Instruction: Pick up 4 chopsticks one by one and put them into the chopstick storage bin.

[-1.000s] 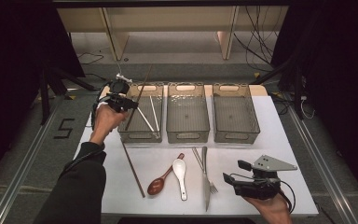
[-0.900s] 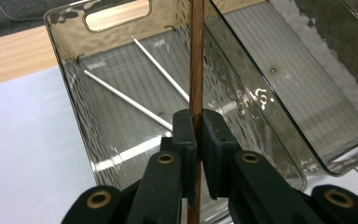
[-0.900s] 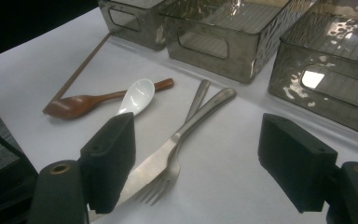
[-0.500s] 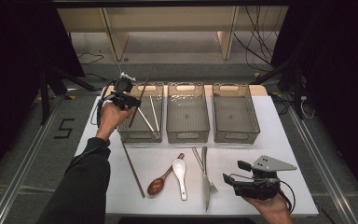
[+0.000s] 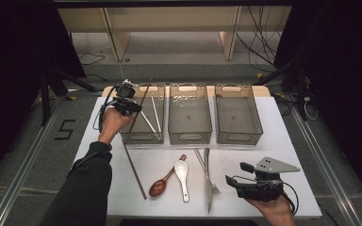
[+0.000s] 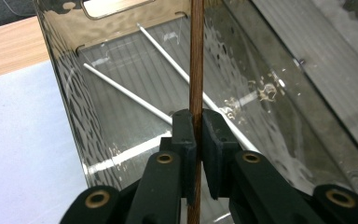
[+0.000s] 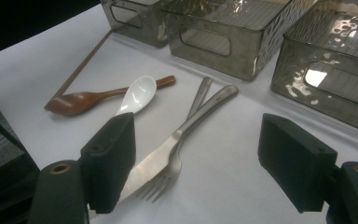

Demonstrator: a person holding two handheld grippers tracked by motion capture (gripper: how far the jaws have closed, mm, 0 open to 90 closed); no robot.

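The left gripper (image 5: 128, 106) hangs over the left bin (image 5: 143, 136), its jaws clamped on a brown chopstick (image 6: 196, 65) that runs up between the pads (image 6: 185, 135) and on past them, tilted over the bin. In the left gripper view the stick crosses in front of two white chopsticks (image 6: 135, 95) lying on the bin's floor below and beyond the jaws; the bin's near wall stands to the left of the jaws, with the white table (image 6: 18, 154) outside it.

In the high view a second brown chopstick (image 5: 134, 168) lies on the table just below this gripper, near the person's forearm, slanting away from the bin's front edge. To the gripper's right stand the middle bin (image 5: 190, 136) and the right bin (image 5: 238, 137), side by side.

The right gripper (image 5: 233, 182) rests low at the table's near right corner, well apart from the left one, its jaws spread wide with nothing between them. In the right gripper view a knife (image 7: 186, 126) and a fork (image 7: 170, 172) lie crossed just ahead of its jaws, the knife's blade passing behind the left jaw. Farther out to the left lie a white spoon (image 7: 137, 95) and a wooden spoon (image 7: 81, 99), the white one overlapping the wooden handle. Beyond them the bins' front walls close off the table.
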